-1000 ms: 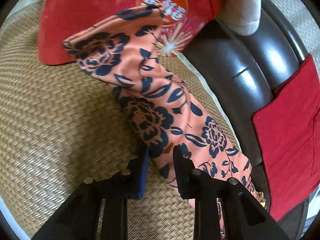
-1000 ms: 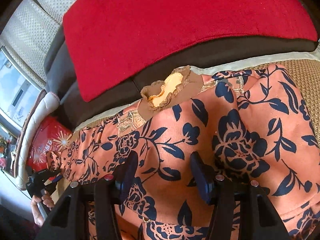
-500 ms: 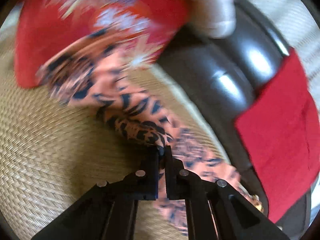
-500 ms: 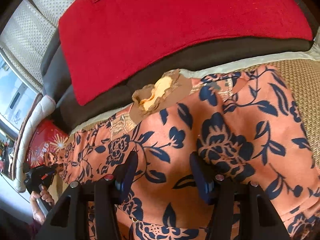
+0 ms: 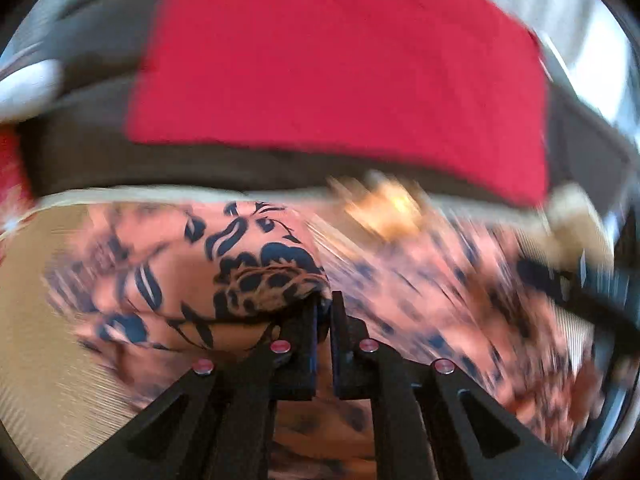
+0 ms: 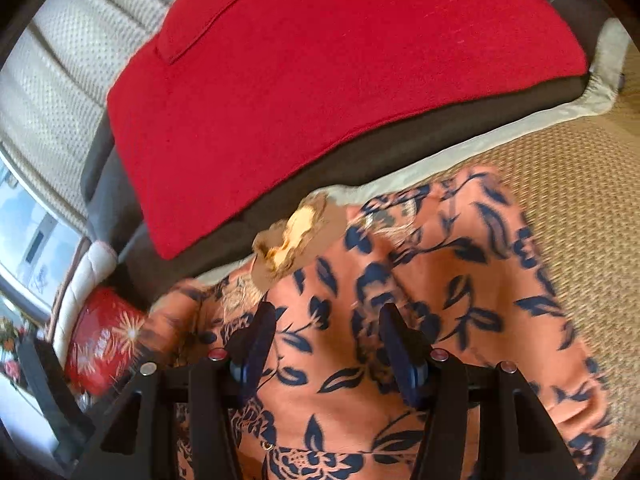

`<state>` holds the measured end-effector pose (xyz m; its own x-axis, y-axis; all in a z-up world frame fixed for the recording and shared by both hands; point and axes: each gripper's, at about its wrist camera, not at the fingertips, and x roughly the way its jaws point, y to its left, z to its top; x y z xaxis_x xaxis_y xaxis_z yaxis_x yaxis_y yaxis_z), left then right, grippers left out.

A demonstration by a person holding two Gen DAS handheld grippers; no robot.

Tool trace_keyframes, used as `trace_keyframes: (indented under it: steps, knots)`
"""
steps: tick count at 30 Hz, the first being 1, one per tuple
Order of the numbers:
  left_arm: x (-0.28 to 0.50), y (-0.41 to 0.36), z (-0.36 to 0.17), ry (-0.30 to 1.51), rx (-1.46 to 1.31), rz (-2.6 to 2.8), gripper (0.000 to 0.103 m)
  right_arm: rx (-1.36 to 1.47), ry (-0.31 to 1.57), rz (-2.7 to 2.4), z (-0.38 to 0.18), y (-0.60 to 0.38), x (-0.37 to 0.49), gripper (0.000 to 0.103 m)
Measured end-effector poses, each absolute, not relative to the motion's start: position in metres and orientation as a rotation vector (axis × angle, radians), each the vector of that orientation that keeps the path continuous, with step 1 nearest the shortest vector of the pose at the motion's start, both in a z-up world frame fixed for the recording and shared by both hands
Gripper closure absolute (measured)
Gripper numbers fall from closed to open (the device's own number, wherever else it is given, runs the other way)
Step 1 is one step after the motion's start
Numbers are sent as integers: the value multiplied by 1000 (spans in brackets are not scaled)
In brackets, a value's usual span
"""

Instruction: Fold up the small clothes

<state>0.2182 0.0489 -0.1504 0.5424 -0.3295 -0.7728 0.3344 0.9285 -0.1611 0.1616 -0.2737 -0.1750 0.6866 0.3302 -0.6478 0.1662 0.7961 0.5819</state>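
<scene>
A small orange garment with dark blue flowers (image 6: pixel 420 288) lies on a woven mat (image 6: pixel 568 184), its brown ruffled collar (image 6: pixel 296 236) toward the sofa back. My left gripper (image 5: pixel 324 304) is shut on a bunched fold of the garment's sleeve (image 5: pixel 276 284) and holds it lifted over the garment's body (image 5: pixel 440 280); that view is motion-blurred. My right gripper (image 6: pixel 326 344) is open, its fingers (image 6: pixel 256 344) hovering over the garment's chest just below the collar, holding nothing.
A red cushion (image 6: pixel 340 80) leans on the dark sofa back (image 6: pixel 360 160) behind the garment; it also shows in the left wrist view (image 5: pixel 340 64). A red printed bag (image 6: pixel 100 340) and a pale armrest (image 6: pixel 88 272) sit at the left. Bare mat extends right.
My left gripper closed on the sleeve and swung it fast from the far left toward the garment's middle. My right gripper stayed open and drifted slightly over the chest.
</scene>
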Motion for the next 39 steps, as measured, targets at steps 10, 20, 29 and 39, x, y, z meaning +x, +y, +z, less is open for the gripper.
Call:
trace_keyframes:
  steps: [10,20,29,39]
  knots:
    - [194,90,-107,934,-145,-563,45,770,824,95,-176,-304,156,45]
    - [229,237,-129,908,-516,-211,26,756,831,135,-171,-288,156,45]
    - [255,182,-148,883,-378,-222,84,730,836,144,-173,-273,162,45]
    - [219,69,-98,763,-255,-654,101,746,817,106,-172,-294,154,45]
